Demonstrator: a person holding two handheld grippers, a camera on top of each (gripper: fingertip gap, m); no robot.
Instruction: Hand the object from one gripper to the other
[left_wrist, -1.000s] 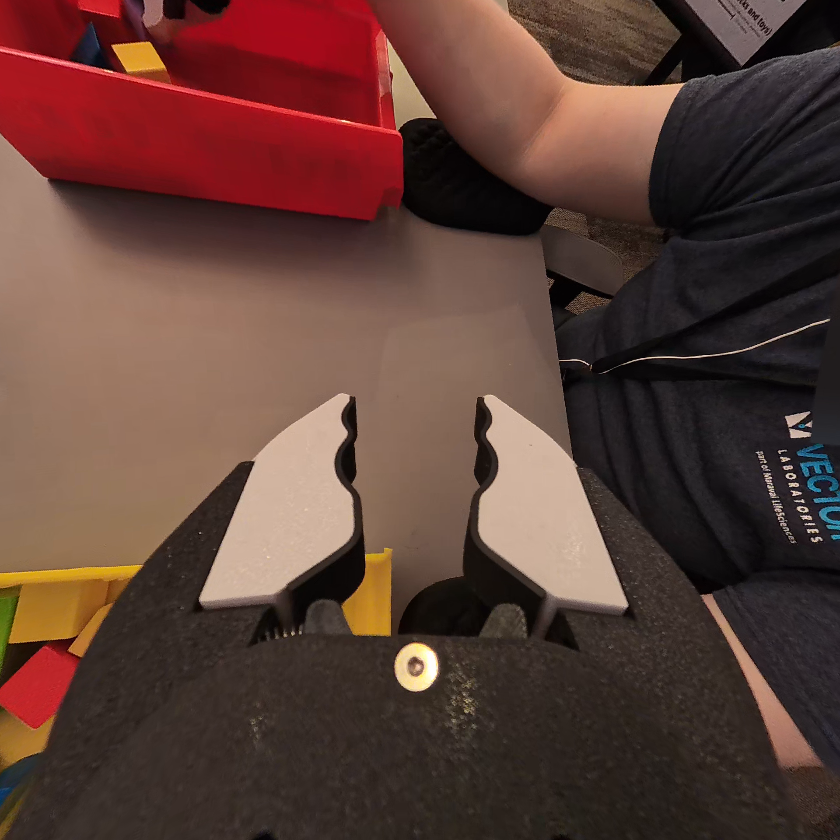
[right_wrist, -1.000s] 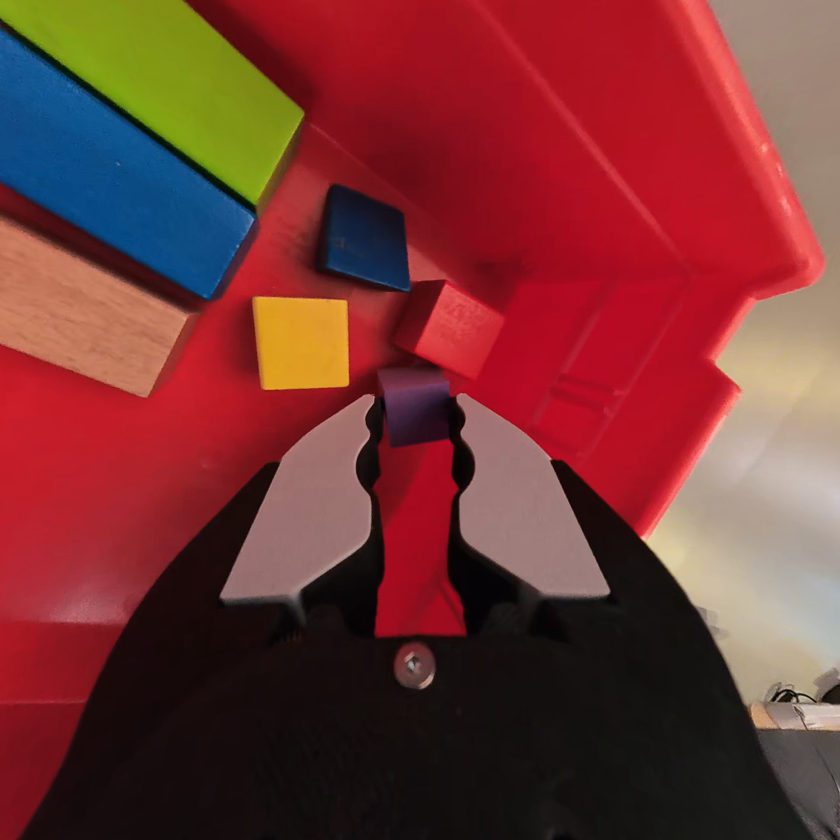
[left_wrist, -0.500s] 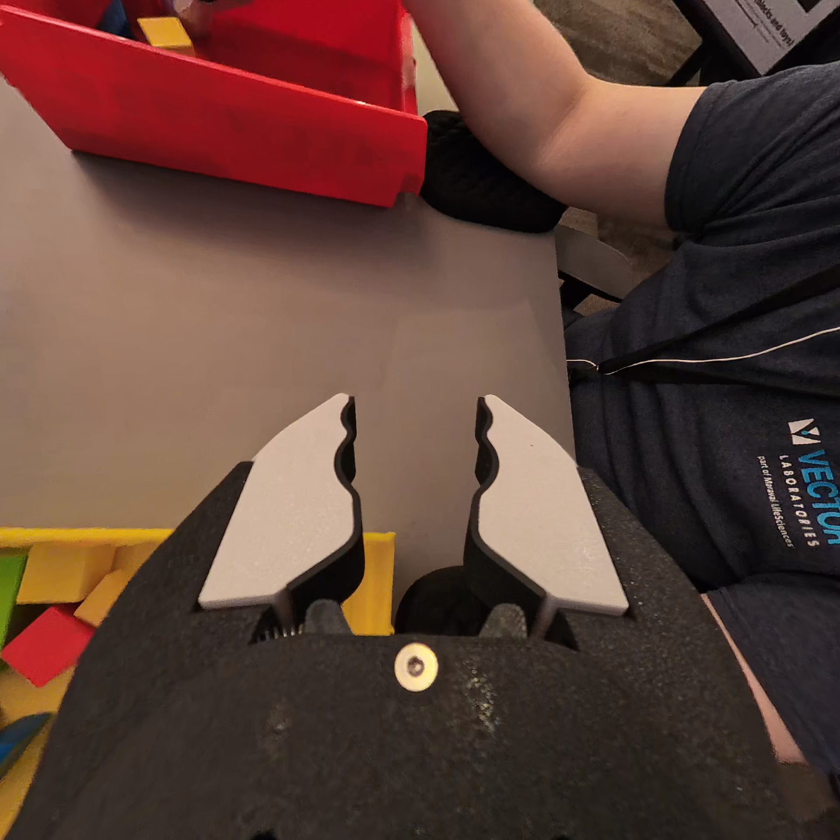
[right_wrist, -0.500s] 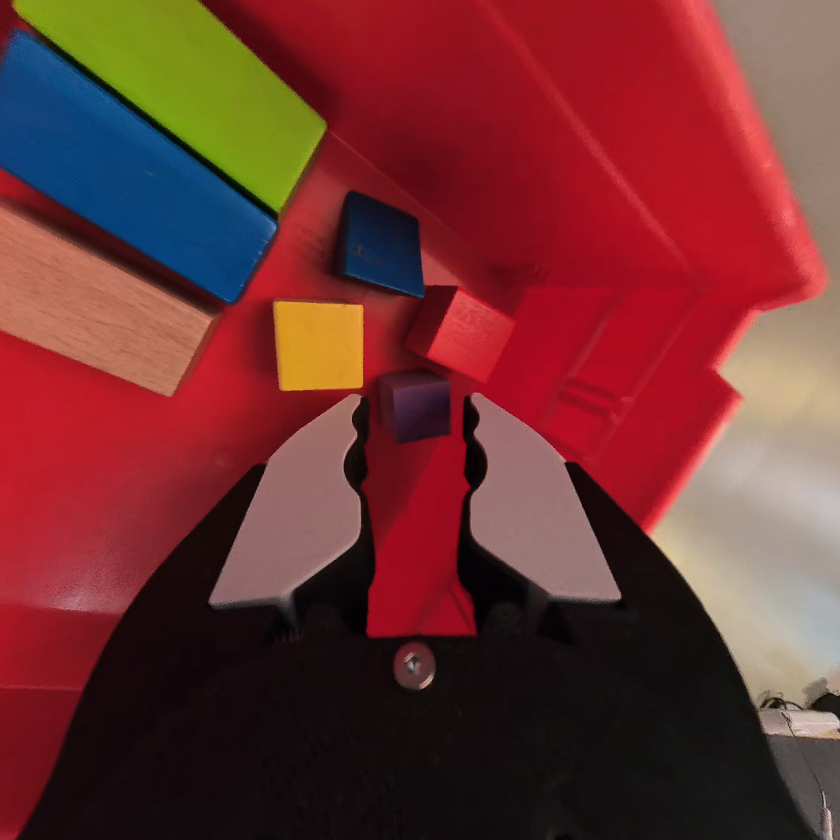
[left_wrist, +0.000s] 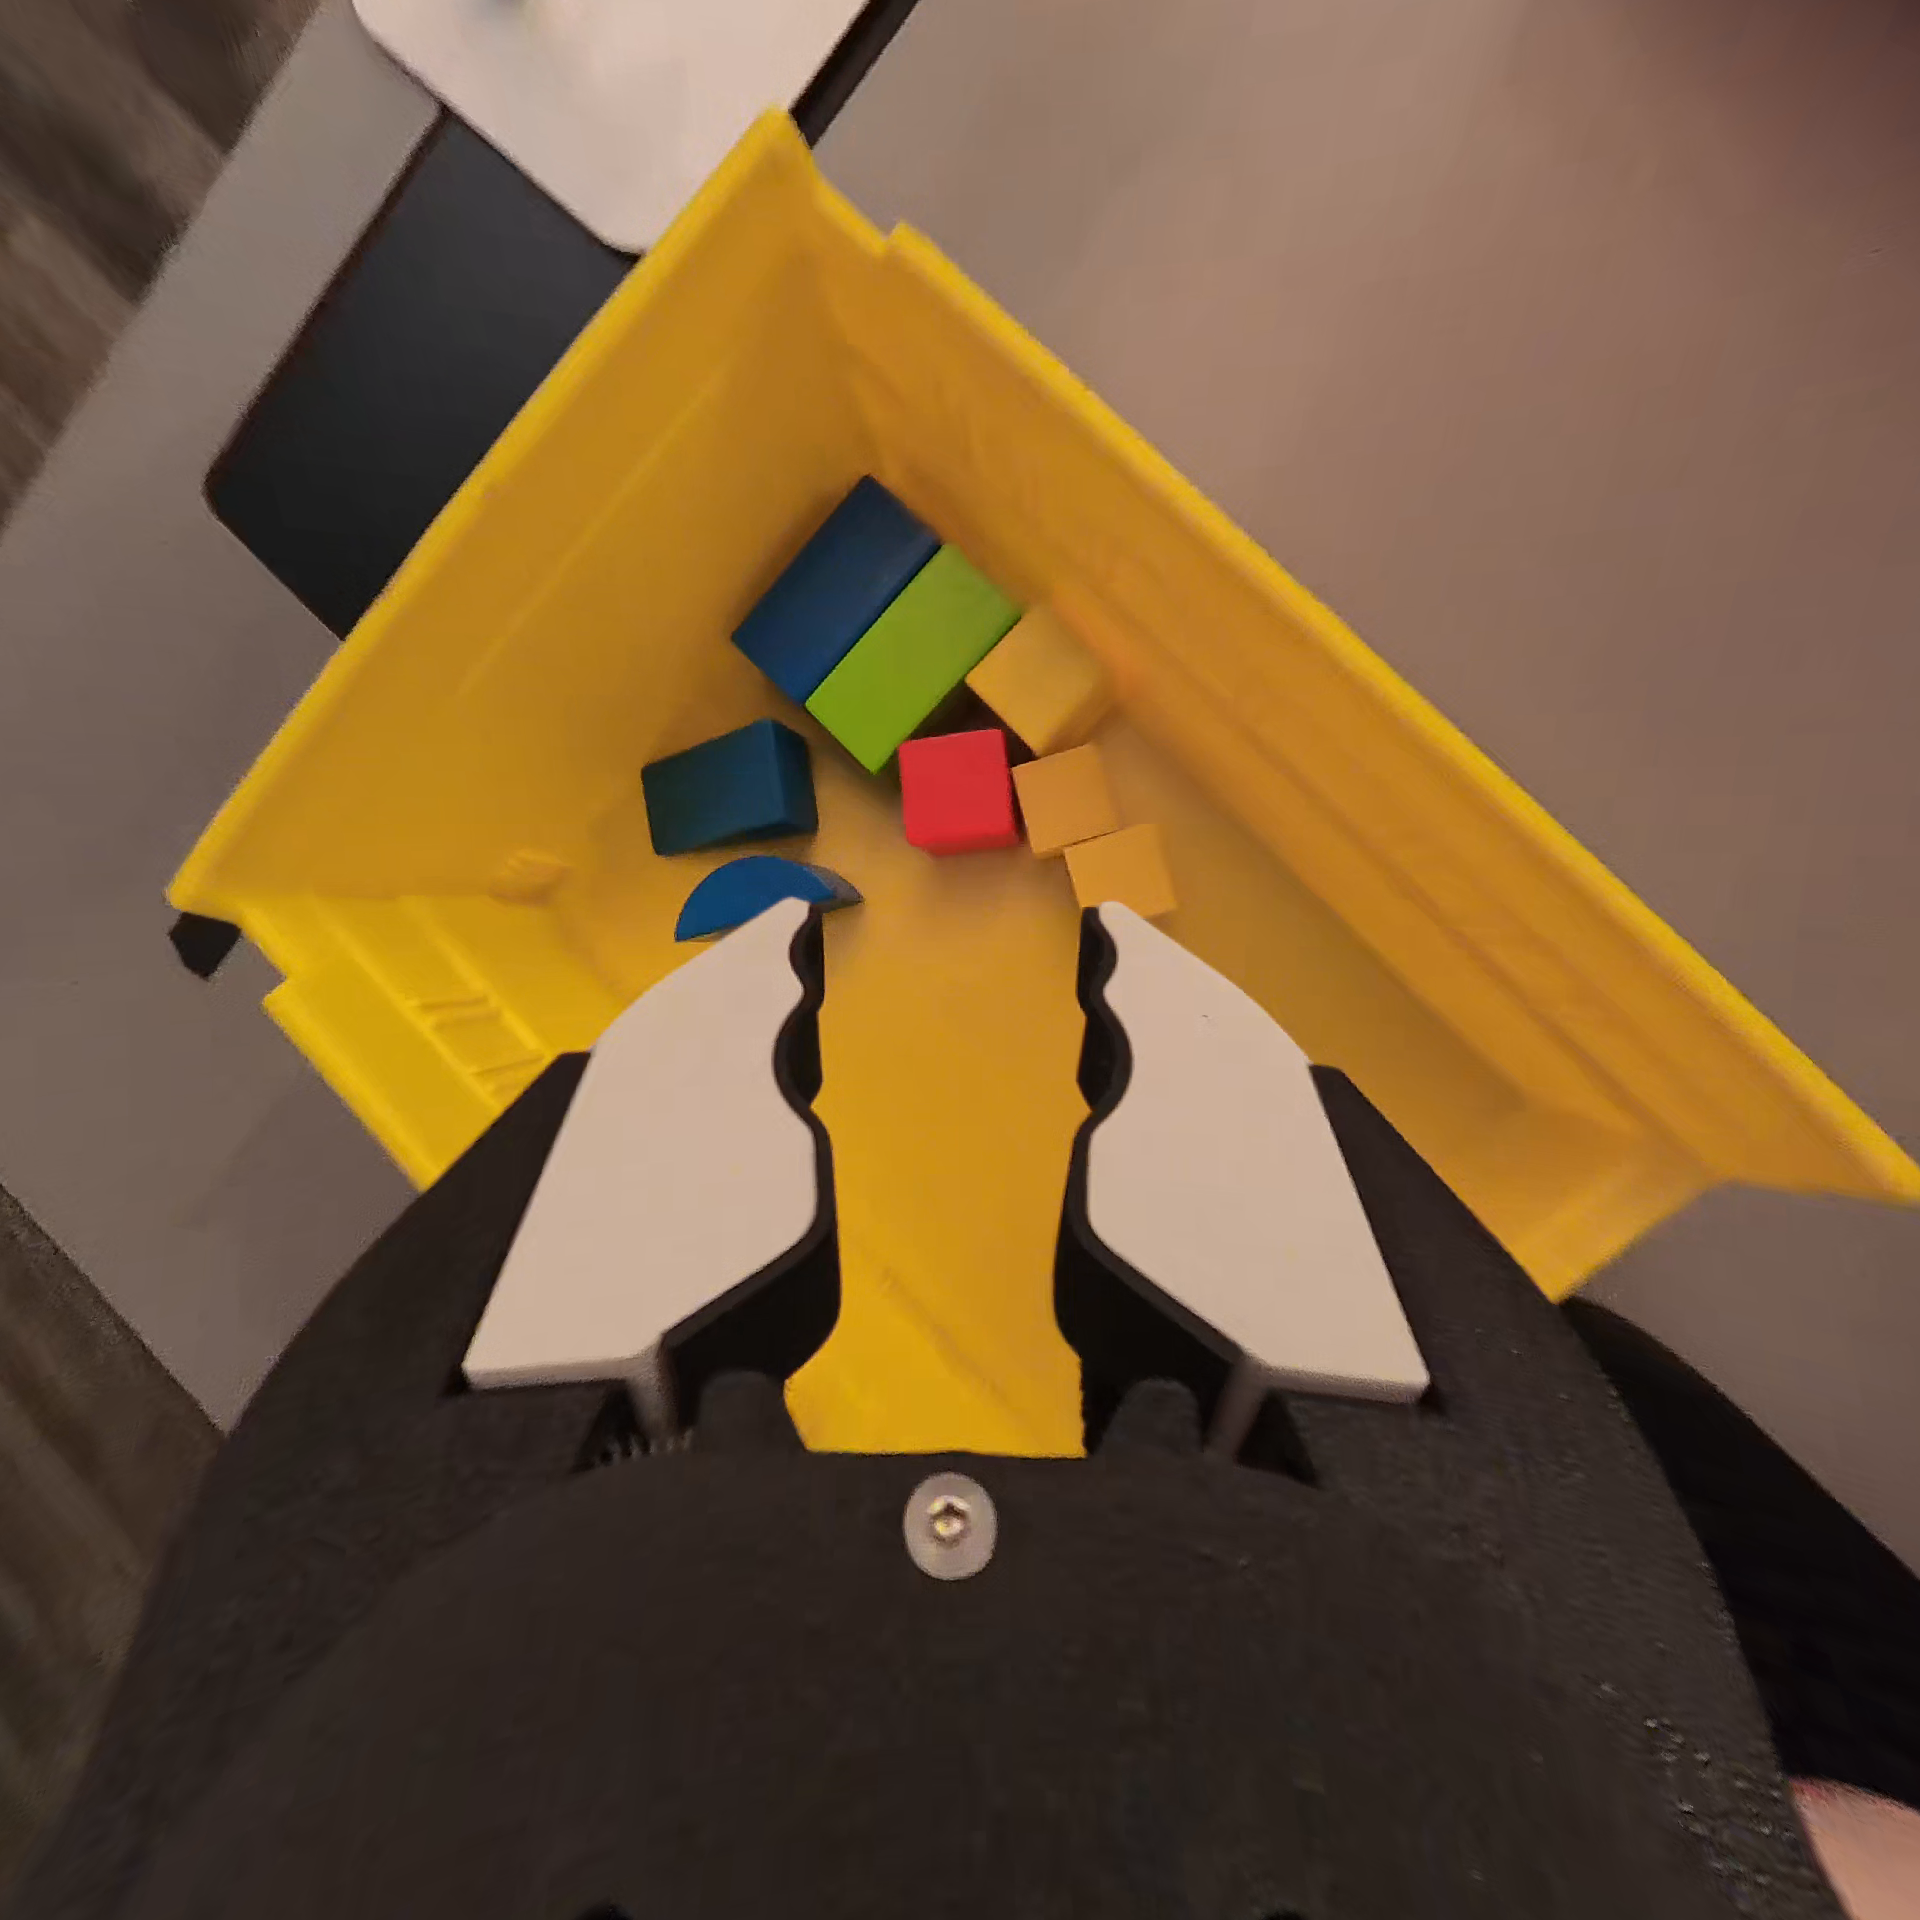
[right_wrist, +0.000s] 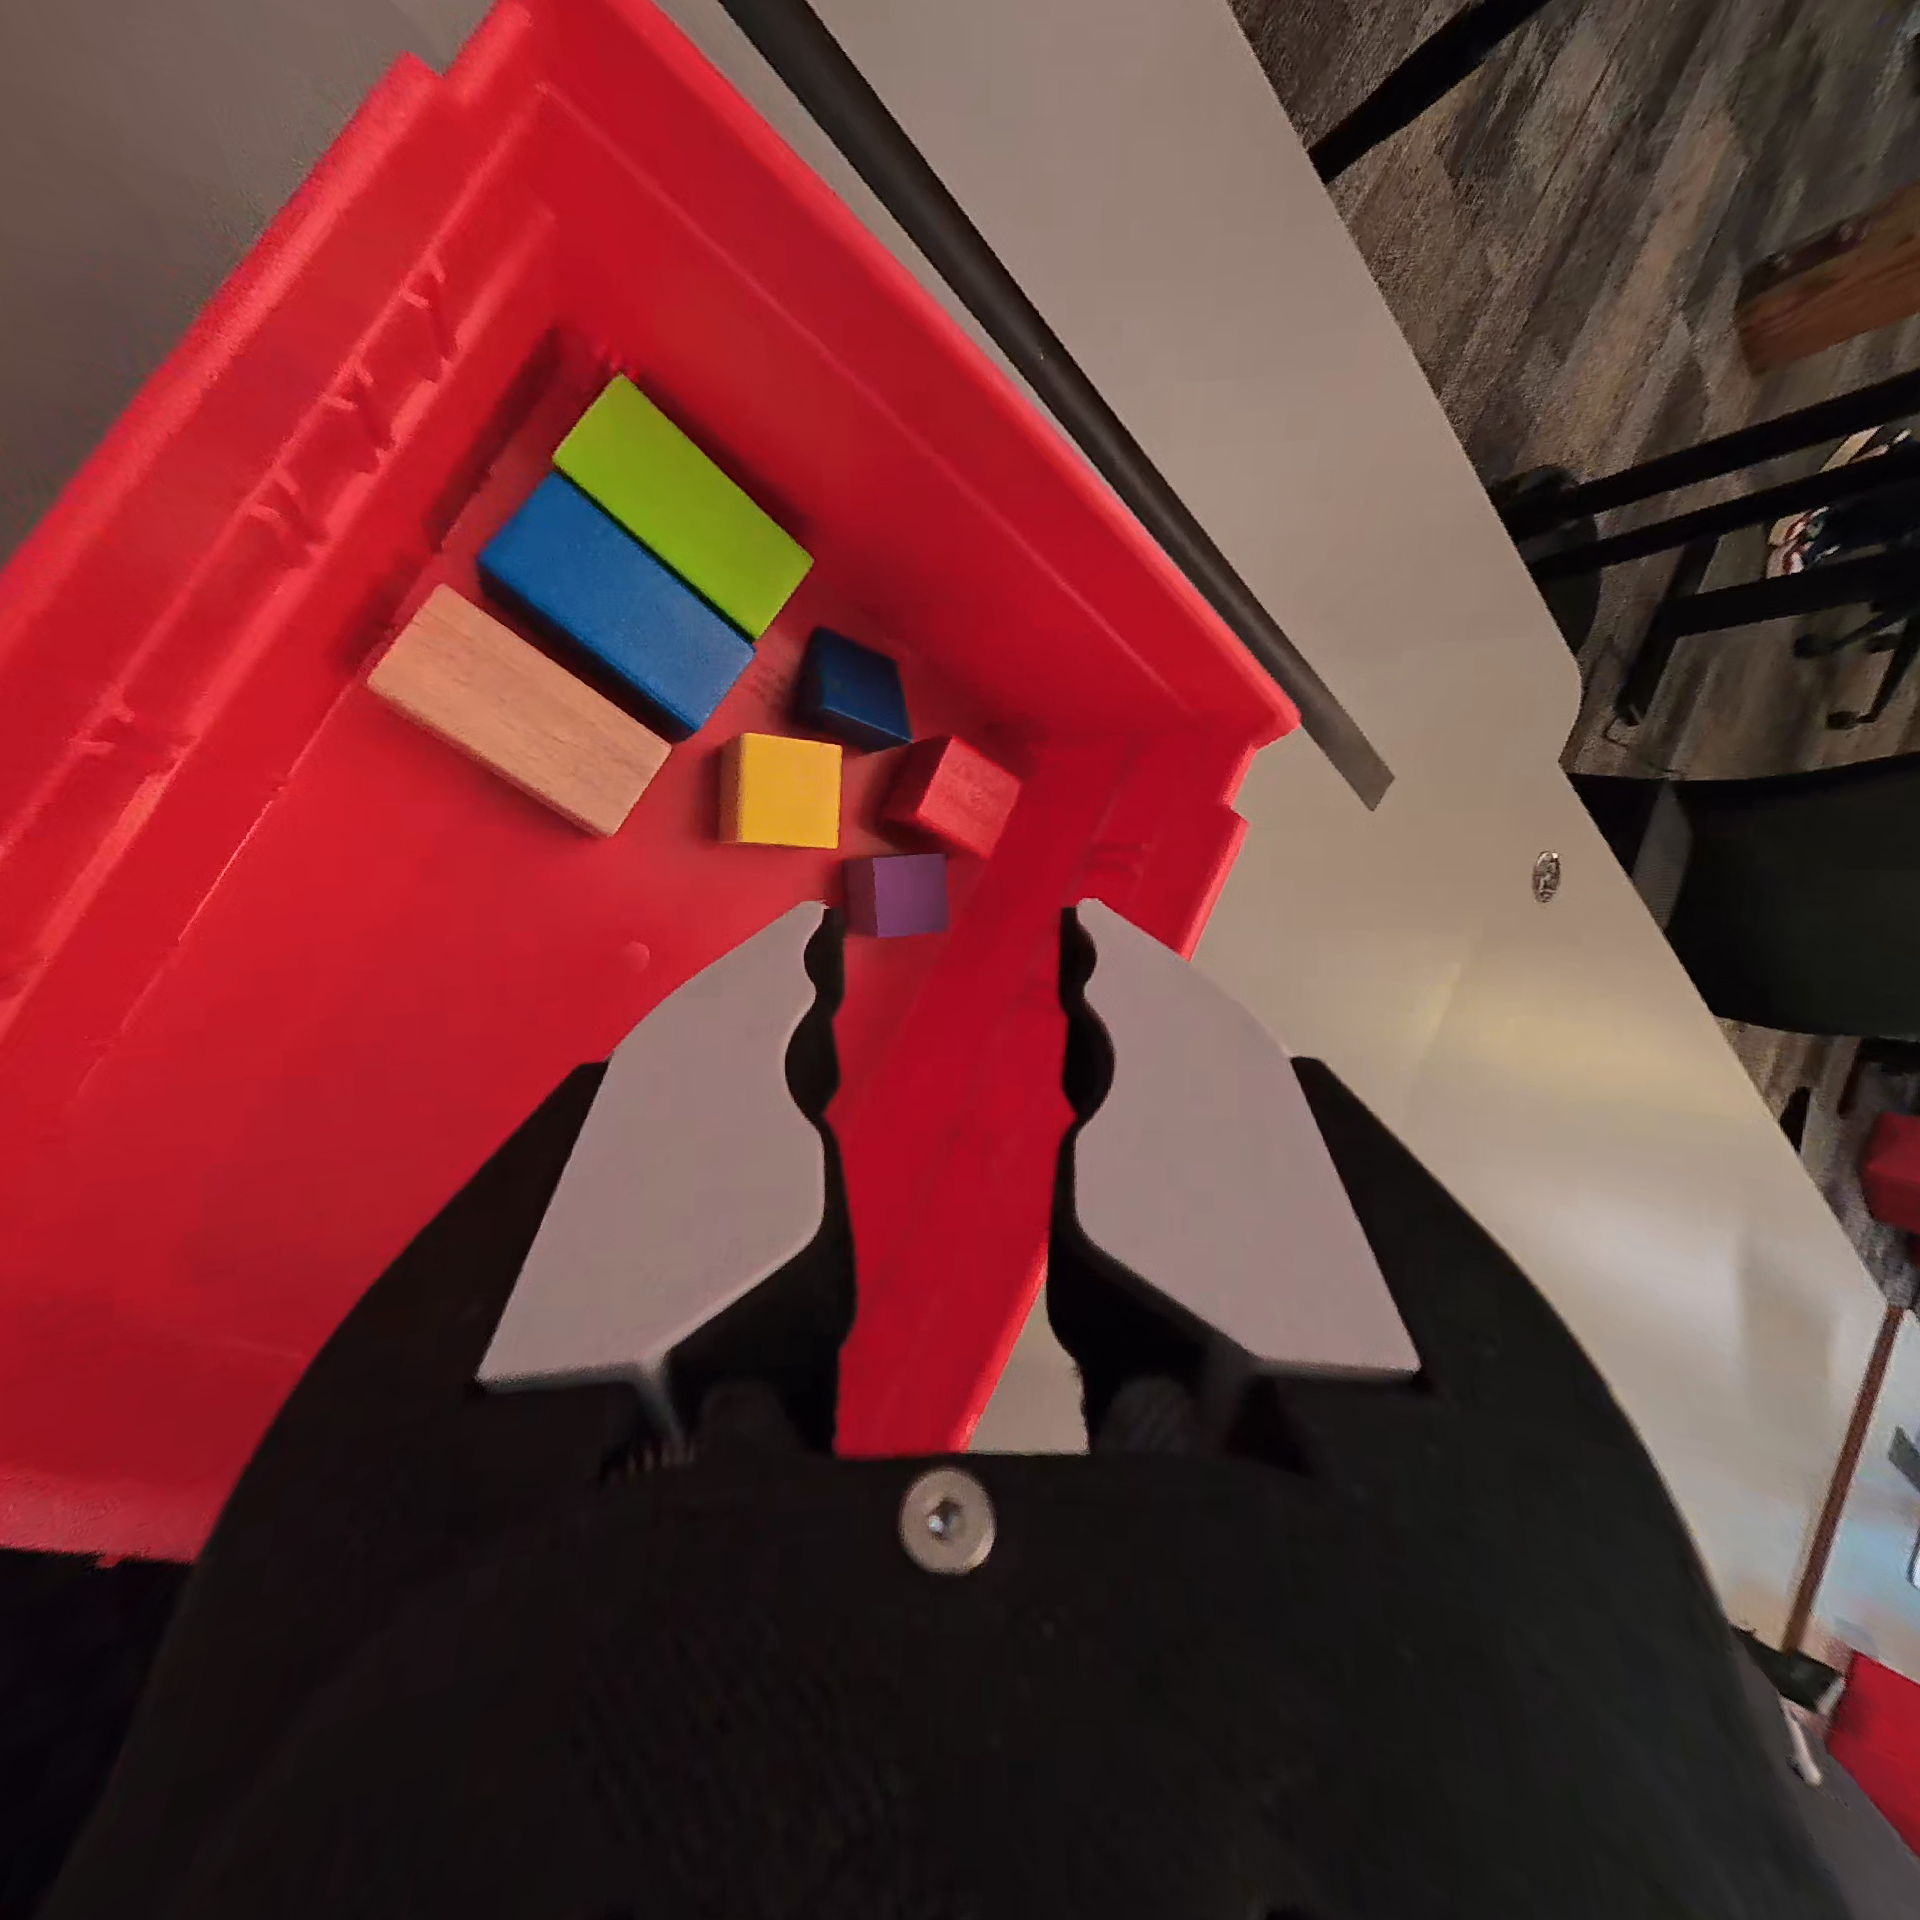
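Note:
My right gripper (right_wrist: 943, 909) is open and empty above the red bin (right_wrist: 260, 987). A small purple cube (right_wrist: 897, 895) lies on the bin floor just past the fingertips, free of them. My left gripper (left_wrist: 948, 912) is open and empty above the yellow bin (left_wrist: 1299, 831). That bin holds several blocks: a red cube (left_wrist: 956, 790), a blue half-disc (left_wrist: 753, 894) by my left fingertip, a dark blue block (left_wrist: 727, 787), a green block (left_wrist: 912, 652) and a blue block (left_wrist: 836, 582).
The red bin also holds a green block (right_wrist: 681, 504), a blue block (right_wrist: 613, 603), a plain wooden block (right_wrist: 516, 709), a yellow cube (right_wrist: 779, 790), a red cube (right_wrist: 951, 795) and a dark blue block (right_wrist: 852, 688). Both bins stand on a grey table (right_wrist: 1351, 582). Chairs (right_wrist: 1787, 894) stand beyond its edge.
My right gripper opened, let go of the purple cube in the red bin and pulled back upward. My left gripper swung from the bare table to point down into the yellow bin.

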